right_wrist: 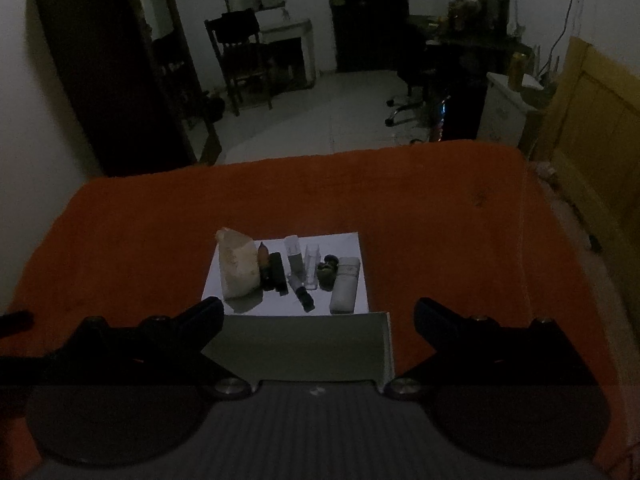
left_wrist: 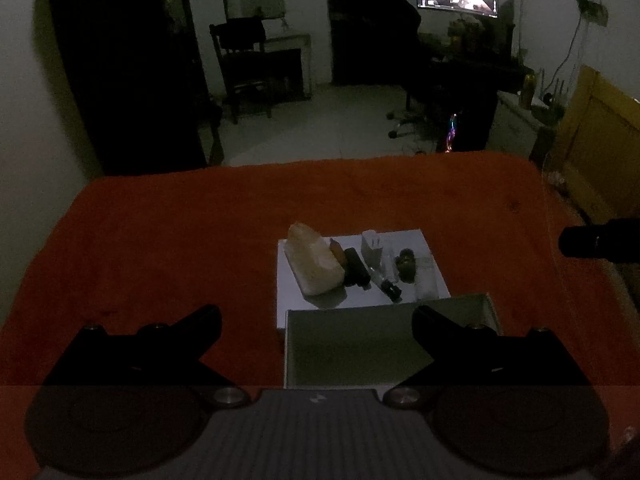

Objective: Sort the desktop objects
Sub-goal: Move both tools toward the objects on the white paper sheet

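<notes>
My left tool (left_wrist: 316, 320) and right tool (right_wrist: 318, 314) hover with fingers apart and empty above the near edge of the orange-covered bench (right_wrist: 120, 220). The small objects, among them a pale lumpy bag (right_wrist: 238, 266) at far left and a white case (right_wrist: 345, 285) at right, lie in a row on a white sheet (right_wrist: 344, 240). An open grey box (left_wrist: 344, 344) sits just near of that sheet.

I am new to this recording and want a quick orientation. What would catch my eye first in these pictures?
First, the orange-red cloth covering the table in a dim room. At its middle lies a white sheet with a row of small items, the pale lumpy bag at its left end. Nearer, an open box sits between both open hand-held grippers, left and right.
</notes>
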